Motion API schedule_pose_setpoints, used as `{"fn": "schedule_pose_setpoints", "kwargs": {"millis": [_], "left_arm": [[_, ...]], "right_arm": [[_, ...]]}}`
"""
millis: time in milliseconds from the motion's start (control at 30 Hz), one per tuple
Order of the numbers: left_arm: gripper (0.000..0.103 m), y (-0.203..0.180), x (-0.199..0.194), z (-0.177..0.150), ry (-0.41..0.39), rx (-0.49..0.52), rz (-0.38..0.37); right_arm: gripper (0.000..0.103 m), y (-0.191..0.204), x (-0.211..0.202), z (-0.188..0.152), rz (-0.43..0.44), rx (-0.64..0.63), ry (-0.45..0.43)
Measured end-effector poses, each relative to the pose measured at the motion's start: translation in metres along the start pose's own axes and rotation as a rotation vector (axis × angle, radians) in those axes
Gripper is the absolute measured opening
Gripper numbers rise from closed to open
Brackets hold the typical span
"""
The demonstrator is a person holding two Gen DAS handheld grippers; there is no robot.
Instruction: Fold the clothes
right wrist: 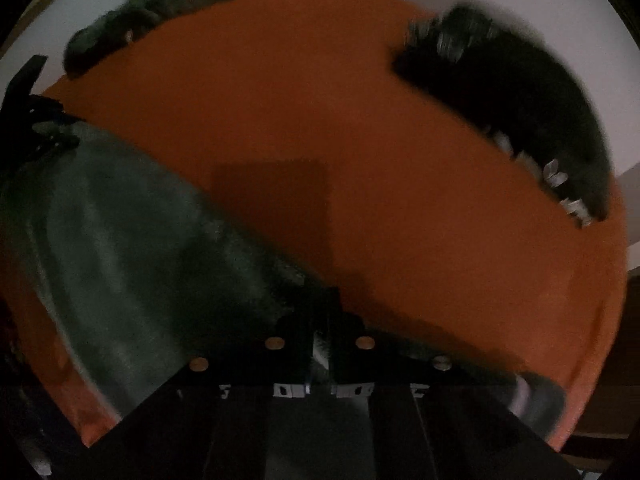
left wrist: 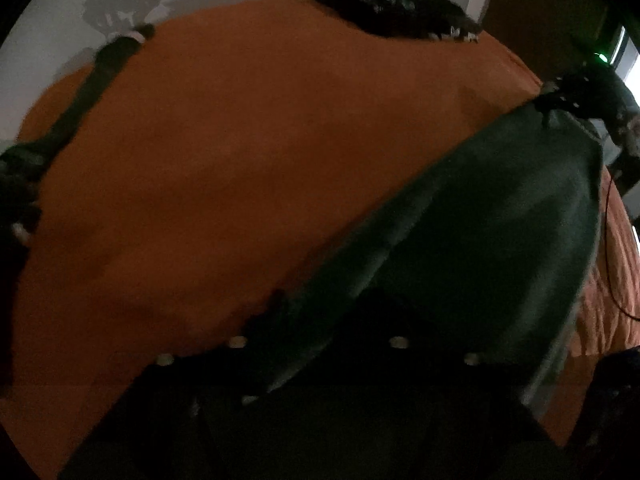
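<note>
Both grippers, left gripper (left wrist: 320,320) and right gripper (right wrist: 320,320), pinch the dark green garment (left wrist: 500,220) over the orange bedspread (left wrist: 240,160); keeping the edge between them taut should fold cleanly.

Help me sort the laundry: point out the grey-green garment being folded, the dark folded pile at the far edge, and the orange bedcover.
grey-green garment (left wrist: 500,216), left wrist view, middle of its stretched panel.
dark folded pile (left wrist: 392,4), left wrist view, top of the pile.
orange bedcover (right wrist: 360,120), right wrist view, bare centre.
</note>
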State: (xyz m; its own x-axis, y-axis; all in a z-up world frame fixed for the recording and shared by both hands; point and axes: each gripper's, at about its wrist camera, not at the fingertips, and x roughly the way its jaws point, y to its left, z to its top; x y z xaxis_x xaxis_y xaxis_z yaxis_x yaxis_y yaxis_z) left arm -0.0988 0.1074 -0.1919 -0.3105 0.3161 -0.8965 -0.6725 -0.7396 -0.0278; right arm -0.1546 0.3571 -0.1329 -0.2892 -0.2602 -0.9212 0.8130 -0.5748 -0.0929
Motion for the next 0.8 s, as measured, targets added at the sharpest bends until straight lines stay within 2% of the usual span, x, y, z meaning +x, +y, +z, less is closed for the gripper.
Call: {"fn": "schedule_pose_setpoints", "kwargs": {"millis": [167, 267, 400, 500, 567, 633, 700, 800], "left_arm": [[0.031, -0.032, -0.051, -0.044, -0.059, 0.085, -0.001], [0.031, -0.049, -0.068, -0.083, -0.025, 0.124, -0.058], [0.031, -0.067, -0.059, -0.126, 0.071, 0.143, -0.101], [0.031, -0.065, -0.057, -0.136, 0.089, 0.129, -0.106], [0.036, -0.062, -0.066, -0.122, 0.071, 0.103, -0.107], [0.046, -0.047, -0.072, -0.107, 0.041, 0.062, -0.105], [0.053, -0.023, -0.077, -0.088, 0.001, -0.007, -0.092], [0.059, 0.017, -0.078, -0.069, -0.043, -0.142, -0.085]], "right_arm": [[0.004, 0.047, -0.054, -0.051, -0.086, -0.021, -0.057], [0.004, 0.07, -0.055, -0.092, -0.056, 0.073, -0.016], [0.003, 0.08, -0.034, -0.139, -0.009, 0.213, 0.067], [0.003, 0.085, -0.026, -0.154, 0.018, 0.304, 0.089], [0.005, 0.079, -0.029, -0.149, 0.024, 0.34, 0.085], [0.02, 0.063, -0.036, -0.134, 0.038, 0.389, 0.041], [0.052, 0.046, -0.043, -0.119, 0.049, 0.439, -0.008], [0.058, 0.023, -0.055, -0.091, 0.097, 0.524, -0.098]]}}
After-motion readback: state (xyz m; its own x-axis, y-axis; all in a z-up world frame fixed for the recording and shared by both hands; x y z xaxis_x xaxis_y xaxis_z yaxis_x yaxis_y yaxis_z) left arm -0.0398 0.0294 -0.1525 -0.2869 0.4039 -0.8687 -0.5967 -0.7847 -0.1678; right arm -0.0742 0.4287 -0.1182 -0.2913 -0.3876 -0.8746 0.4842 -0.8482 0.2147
